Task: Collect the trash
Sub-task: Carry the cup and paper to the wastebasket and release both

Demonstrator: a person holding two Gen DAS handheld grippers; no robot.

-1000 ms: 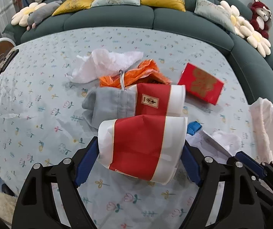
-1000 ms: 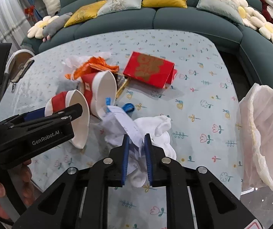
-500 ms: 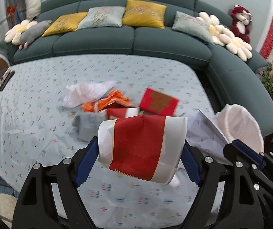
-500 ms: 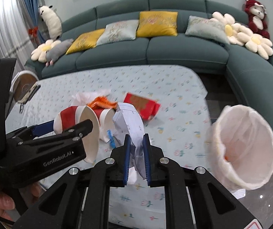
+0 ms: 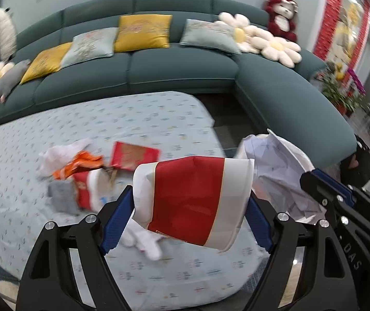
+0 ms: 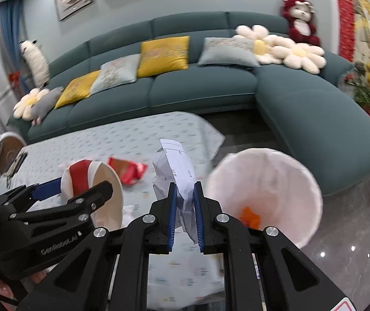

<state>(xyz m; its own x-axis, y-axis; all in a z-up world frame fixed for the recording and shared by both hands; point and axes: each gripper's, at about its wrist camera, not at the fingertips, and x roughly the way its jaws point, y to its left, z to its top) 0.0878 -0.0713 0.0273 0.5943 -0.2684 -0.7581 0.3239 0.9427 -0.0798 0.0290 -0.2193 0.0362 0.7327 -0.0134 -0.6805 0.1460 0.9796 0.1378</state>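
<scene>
Left tongs (image 5: pixel 188 217) clamped wide on red-and-white paper cup (image 5: pixel 192 197), centre frame. Right tongs (image 6: pixel 185 208) pinched tight on crumpled paper (image 6: pixel 175 173). Both loads, a second ago low over desk (image 5: pixel 159 119), now lifted clear and swung rightward. White-lined bin (image 6: pixel 267 194), earlier at right frame edge, now lower right beside paper; orange scrap (image 6: pixel 249 216) inside. Second cup (image 5: pixel 86 191), red packet (image 5: pixel 133 154), wrappers remain on desk. Likely next: drop both.
</scene>
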